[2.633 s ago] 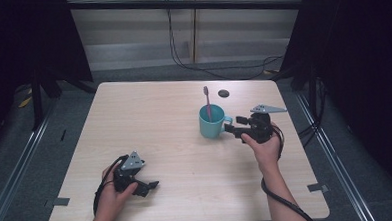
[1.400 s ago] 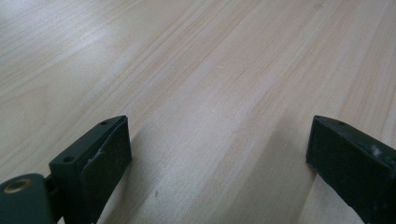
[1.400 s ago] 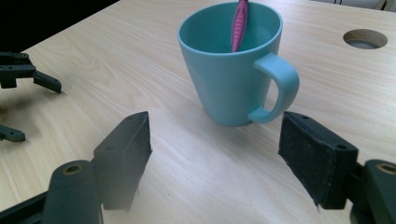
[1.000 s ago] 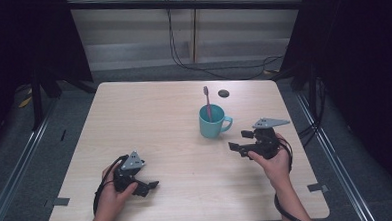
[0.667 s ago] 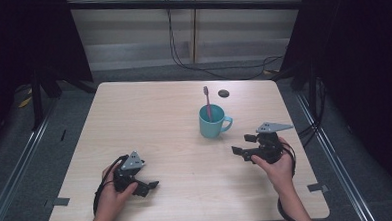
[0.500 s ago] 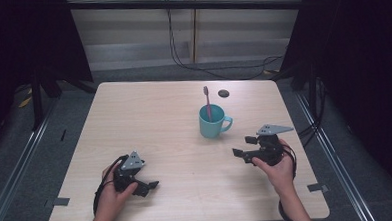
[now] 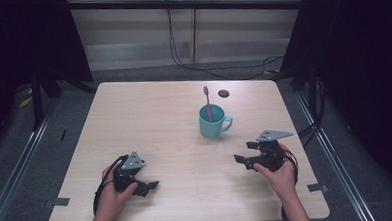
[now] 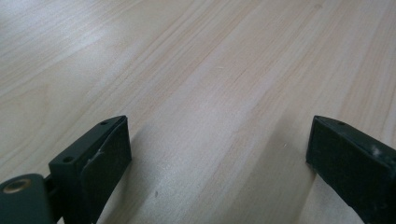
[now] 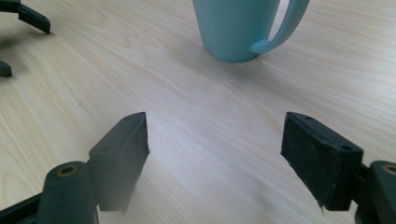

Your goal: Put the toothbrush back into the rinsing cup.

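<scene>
Right tongs (image 7: 248,154) have backed off the teal mug (image 7: 213,121) toward the near right corner of the surface (image 7: 149,117); 2.6 s ago they were right at the mug's handle. Jaws now spread wide, nothing between them. In the right gripper view the mug (image 9: 243,28) sits ahead, handle toward that view's right, clear gap to the jaws.

Left tongs (image 7: 143,184) unchanged, parked near the near left corner, jaws also wide, bare wood between them.

Pink toothbrush (image 7: 207,104) stands in the mug, mug right of centre. My read: placement done, release complete, both hands homing.

Small dark disc (image 7: 224,93) near the far edge, behind the mug. Nothing stands in the way.
</scene>
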`<action>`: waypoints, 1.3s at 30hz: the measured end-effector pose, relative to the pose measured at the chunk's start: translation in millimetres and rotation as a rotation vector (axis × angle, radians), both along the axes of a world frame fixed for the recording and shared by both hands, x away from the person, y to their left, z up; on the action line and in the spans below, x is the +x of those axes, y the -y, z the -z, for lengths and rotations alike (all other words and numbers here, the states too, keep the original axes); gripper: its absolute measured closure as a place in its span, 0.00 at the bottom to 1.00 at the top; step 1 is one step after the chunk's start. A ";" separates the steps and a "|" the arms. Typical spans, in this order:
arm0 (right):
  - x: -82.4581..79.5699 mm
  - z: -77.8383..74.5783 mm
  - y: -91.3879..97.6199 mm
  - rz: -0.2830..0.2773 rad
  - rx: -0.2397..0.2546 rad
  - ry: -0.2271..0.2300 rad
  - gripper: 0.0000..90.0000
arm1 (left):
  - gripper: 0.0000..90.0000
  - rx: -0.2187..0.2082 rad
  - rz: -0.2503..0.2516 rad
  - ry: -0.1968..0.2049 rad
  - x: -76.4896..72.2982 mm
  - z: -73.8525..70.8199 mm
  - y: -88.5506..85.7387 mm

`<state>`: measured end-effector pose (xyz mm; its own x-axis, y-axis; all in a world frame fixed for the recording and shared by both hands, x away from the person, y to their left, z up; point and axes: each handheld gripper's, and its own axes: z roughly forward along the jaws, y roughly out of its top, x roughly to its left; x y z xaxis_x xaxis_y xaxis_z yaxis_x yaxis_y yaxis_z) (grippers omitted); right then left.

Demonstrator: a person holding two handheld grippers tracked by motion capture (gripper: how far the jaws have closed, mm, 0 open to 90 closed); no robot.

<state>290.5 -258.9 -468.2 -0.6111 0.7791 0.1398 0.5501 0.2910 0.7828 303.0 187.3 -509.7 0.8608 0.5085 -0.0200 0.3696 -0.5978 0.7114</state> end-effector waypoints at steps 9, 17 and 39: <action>-9.7 8.7 6.1 0.002 -0.008 -0.016 0.25 | 0.07 0.000 0.002 -0.001 0.0 0.0 0.0; -19.7 13.5 11.6 -0.003 -0.023 -0.014 0.25 | 0.07 0.000 0.002 -0.001 0.0 0.0 0.0; -32.4 31.5 25.4 0.000 -0.083 -0.040 0.24 | 0.07 0.000 0.001 -0.001 0.0 0.0 0.0</action>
<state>258.1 -284.3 -499.7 -0.6059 0.7893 0.0996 0.5808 0.3533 0.7334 303.0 187.3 -509.6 0.8614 0.5075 -0.0209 0.3696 -0.5981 0.7111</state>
